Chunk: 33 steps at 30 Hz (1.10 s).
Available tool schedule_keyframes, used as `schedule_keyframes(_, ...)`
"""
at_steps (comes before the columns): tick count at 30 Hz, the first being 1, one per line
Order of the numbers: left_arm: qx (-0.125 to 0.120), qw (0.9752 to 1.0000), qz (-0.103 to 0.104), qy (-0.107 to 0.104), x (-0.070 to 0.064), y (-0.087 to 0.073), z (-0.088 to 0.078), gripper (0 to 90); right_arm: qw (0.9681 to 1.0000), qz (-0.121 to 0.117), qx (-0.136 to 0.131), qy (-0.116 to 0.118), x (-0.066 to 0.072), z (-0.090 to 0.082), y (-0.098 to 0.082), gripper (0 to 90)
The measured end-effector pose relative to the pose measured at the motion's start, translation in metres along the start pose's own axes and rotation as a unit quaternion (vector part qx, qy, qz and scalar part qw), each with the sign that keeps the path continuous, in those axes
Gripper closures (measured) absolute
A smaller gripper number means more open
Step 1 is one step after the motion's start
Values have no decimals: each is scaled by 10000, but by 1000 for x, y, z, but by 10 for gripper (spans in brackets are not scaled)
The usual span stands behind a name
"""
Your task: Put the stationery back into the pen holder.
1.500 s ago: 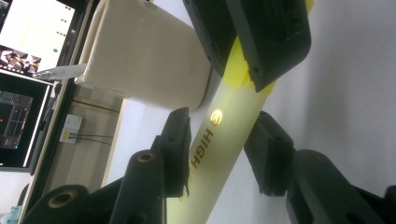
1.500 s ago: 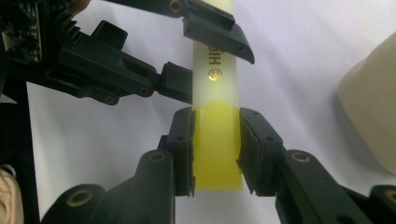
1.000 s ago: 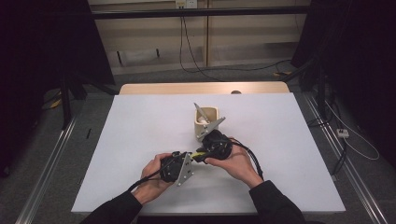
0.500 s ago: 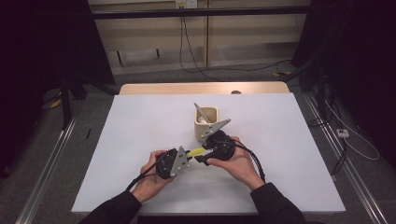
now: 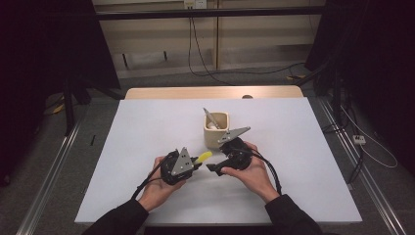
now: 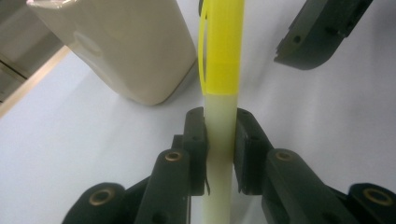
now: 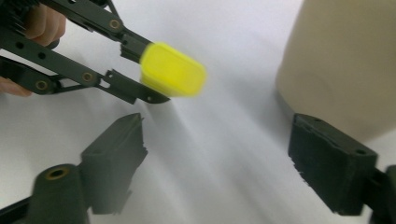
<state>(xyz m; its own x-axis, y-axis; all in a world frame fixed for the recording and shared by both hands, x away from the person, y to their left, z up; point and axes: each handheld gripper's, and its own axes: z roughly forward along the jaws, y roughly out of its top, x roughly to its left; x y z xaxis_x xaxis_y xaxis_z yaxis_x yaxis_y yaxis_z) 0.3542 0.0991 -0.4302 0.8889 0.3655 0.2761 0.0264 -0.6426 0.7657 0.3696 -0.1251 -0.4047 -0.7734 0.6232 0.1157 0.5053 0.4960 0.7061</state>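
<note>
A marker with a yellow cap (image 6: 223, 51) and a pale body is clamped upright between the pads of my left gripper (image 6: 219, 135). In the high view this left gripper (image 5: 195, 164) holds the marker (image 5: 204, 156) just above the white table (image 5: 147, 122), pointing right. My right gripper (image 7: 224, 158) faces the cap (image 7: 173, 70) from a short way off. Its jaws have just been opening and stand wide, with nothing between them. In the high view the right gripper (image 5: 211, 168) sits just right of the marker's tip.
A beige cup (image 5: 216, 128) stands just behind both grippers, holding a grey utensil and something white. It looms close in the left gripper view (image 6: 126, 46) and the right gripper view (image 7: 345, 60). The wooden table edge runs along the far side.
The right gripper's jaws have spread apart and let go of the marker's capped end. The left gripper keeps its hold, and both hands have stayed roughly where they were.
</note>
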Motion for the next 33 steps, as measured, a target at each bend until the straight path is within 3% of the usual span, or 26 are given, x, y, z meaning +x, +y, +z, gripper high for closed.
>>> schedule_keyframes(3, -59, 9999, -144, -48, 2, -1, 0, 774, 9999, 119, -109, -51, -4, -3, -5, 144)
schedule_keyframes(8, -110, 9994, -312, -63, 5, -2, -3, 774, 9980, 242, -184, -553, -9, -8, -13, 95)
schedule_keyframes(14, -157, 9987, -478, -83, 7, -2, -8, 774, 9920, 549, -330, -1084, -14, -14, -25, 94)
schedule_keyframes(21, -288, 9953, -887, -264, 12, -1, -14, 774, 9886, 613, -492, -1284, -14, -23, -35, 89)
schedule_keyframes(25, -345, 9940, -992, -308, 15, 1, -18, 774, 9857, 553, -581, -1479, -11, -29, -39, 95)
schedule_keyframes(28, -360, 9930, -1071, -355, 17, 3, -21, 774, 9868, 560, -616, -1392, -11, -34, -43, 90)
schedule_keyframes(33, -407, 9909, -1216, -404, 23, 5, -27, 774, 9835, 685, -605, -1562, -12, -40, -55, 76)
